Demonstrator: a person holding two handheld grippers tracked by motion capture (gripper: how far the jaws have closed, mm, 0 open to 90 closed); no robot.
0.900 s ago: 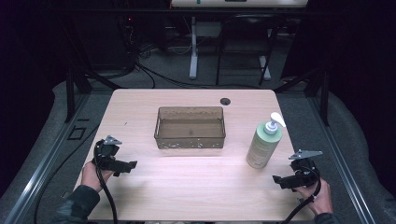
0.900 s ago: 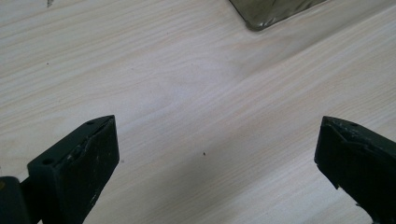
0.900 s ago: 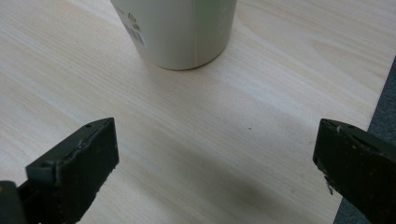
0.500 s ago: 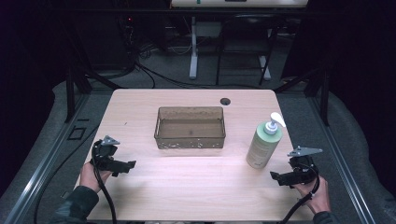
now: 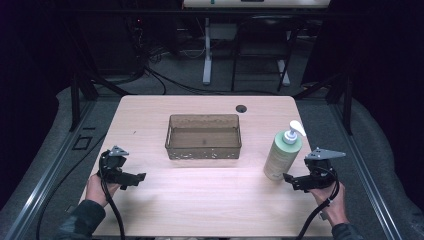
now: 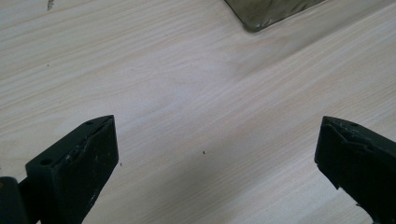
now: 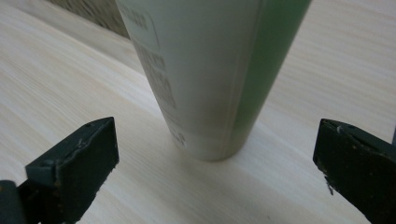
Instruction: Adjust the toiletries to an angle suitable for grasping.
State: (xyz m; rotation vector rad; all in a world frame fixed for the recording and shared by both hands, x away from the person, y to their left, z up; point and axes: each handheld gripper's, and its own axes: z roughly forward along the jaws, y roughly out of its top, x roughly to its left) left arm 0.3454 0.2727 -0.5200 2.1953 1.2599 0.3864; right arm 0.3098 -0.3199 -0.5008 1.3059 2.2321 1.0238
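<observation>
A: Where does the pump bottle [image 5: 283, 154] stand against the right gripper [image 5: 288, 178]?

B: Just ahead of its fingers [image 5: 296, 180]. From the high view the bottle is upright on the surface [image 5: 210, 195], white pump head on top, and the fingers point at its base from the near right side. They look near it, but that view cannot settle whether they touch.

A: And the right gripper view?

B: It settles it. The bottle [image 7: 210, 74] rises between the two fingers [image 7: 74, 158] and a little beyond their tips, its foot on the wood, with bare surface [image 7: 60, 88] on both sides of it. The fingers are spread wide, released, gripping nothing. The same view shows printed text on the pale label and a green strip down the bottle's right side, too blurred to read.

A: The left gripper [image 5: 140, 176]?

B: Over at the near left corner, well apart from the bottle, held in the person's left hand [image 5: 97, 187]. In the left gripper view its fingers [image 6: 77, 163] are spread wide too, with bare wood grain [image 6: 196, 116] between them.

A: Anything ahead of those fingers?

B: A corner of the clear brownish tray [image 6: 266, 14], beyond the tips and toward the right finger. The high view gives the whole tray [image 5: 203, 150], sitting mid-surface between the two grippers and farther out than both, just left of the bottle without touching it.
</observation>
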